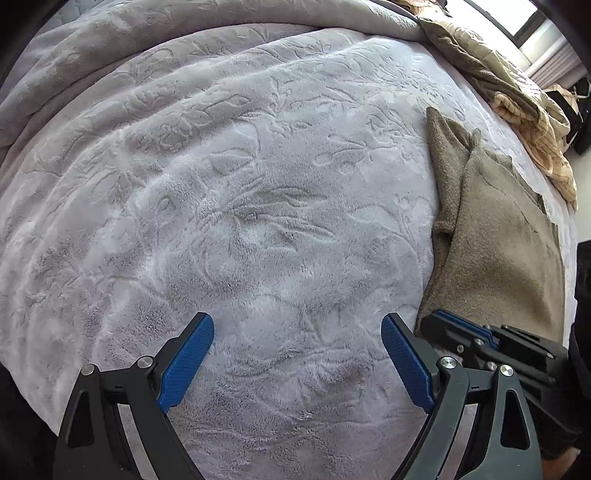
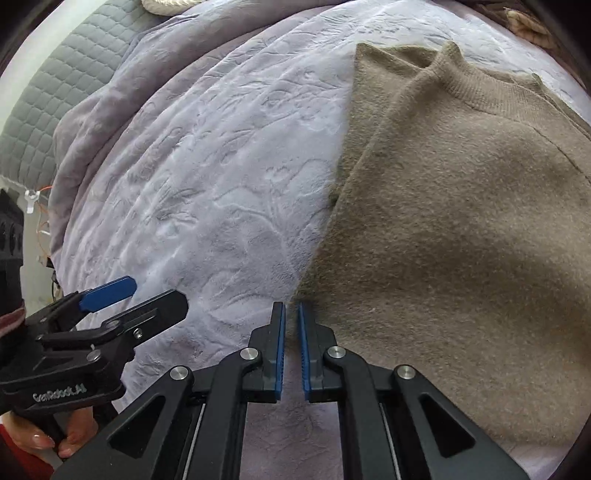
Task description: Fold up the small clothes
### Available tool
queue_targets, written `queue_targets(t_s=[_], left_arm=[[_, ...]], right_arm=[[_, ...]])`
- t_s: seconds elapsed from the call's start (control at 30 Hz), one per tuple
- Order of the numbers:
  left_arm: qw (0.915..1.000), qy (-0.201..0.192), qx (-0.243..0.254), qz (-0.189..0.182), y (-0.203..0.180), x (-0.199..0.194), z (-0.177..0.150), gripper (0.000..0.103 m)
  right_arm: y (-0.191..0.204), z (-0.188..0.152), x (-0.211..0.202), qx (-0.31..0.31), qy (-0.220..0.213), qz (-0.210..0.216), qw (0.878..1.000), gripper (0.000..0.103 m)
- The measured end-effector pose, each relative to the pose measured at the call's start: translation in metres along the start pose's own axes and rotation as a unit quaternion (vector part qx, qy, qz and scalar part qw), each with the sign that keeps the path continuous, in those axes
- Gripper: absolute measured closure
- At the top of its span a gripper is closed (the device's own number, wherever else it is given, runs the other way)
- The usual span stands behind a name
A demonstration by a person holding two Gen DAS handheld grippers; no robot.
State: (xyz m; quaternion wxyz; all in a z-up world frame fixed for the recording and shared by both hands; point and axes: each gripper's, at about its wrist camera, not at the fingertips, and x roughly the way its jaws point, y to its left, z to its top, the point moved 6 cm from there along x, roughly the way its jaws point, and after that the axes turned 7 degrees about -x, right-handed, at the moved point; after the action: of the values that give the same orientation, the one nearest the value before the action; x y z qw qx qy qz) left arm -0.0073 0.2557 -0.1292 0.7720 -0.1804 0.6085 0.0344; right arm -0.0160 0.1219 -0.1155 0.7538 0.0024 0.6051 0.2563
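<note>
A tan knitted sweater point(image 2: 461, 229) lies on a pale embossed blanket point(image 2: 229, 166), folded lengthwise with its ribbed collar at the far end. It also shows at the right of the left wrist view point(image 1: 495, 236). My right gripper point(image 2: 291, 314) sits at the sweater's near left corner, its blue pads almost together with a narrow gap and nothing between them. My left gripper point(image 1: 297, 332) is open and empty over bare blanket, left of the sweater. It shows in the right wrist view point(image 2: 147, 291) too.
A crumpled beige and yellow checked cloth point(image 1: 524, 110) lies at the blanket's far right edge. A grey quilted mattress point(image 2: 55, 103) shows at the far left, and a window point(image 1: 517, 22) at the top right.
</note>
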Motion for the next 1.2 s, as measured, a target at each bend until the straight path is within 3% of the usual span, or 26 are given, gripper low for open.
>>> queue_targets(t_s=[0.17,0.27,0.4,0.5,0.7,0.83,0.97,1.2], left_arm=[[0.9998,0.017,-0.002,-0.008,-0.004,0.007,-0.003,0.011],[0.9999,0.011,0.001,-0.010,-0.011,0.005,-0.003,0.011],[0.9999,0.001,0.005,-0.013,-0.019,0.001,-0.001,0.011],[0.9998,0.001,0.010,-0.017,-0.027,0.001,0.001,0.011],[0.9994,0.002,0.029,-0.019,-0.038,0.003,0.004,0.011],[0.9993,0.006,0.032,-0.019,-0.040,0.005,0.005,0.011],[0.9994,0.008,0.028,-0.020,-0.038,0.006,0.007,0.011],[0.9994,0.016,0.024,-0.018,-0.039,0.010,0.008,0.011]], right_arm=[[-0.007,-0.021,-0.012,0.018,0.019,0.022,0.999,0.091],[-0.020,-0.021,-0.029,0.040,-0.006,0.024,0.999,0.091],[-0.061,0.022,-0.066,0.060,-0.084,-0.014,0.995,0.091],[-0.102,0.064,-0.075,0.105,-0.118,-0.026,0.987,0.091],[-0.145,0.128,-0.045,0.129,-0.129,-0.061,0.981,0.091],[-0.136,0.144,-0.014,0.120,-0.106,-0.047,0.986,0.091],[-0.106,0.143,-0.020,0.078,-0.108,-0.008,0.991,0.091],[-0.081,0.097,-0.040,0.070,-0.081,0.033,0.994,0.091]])
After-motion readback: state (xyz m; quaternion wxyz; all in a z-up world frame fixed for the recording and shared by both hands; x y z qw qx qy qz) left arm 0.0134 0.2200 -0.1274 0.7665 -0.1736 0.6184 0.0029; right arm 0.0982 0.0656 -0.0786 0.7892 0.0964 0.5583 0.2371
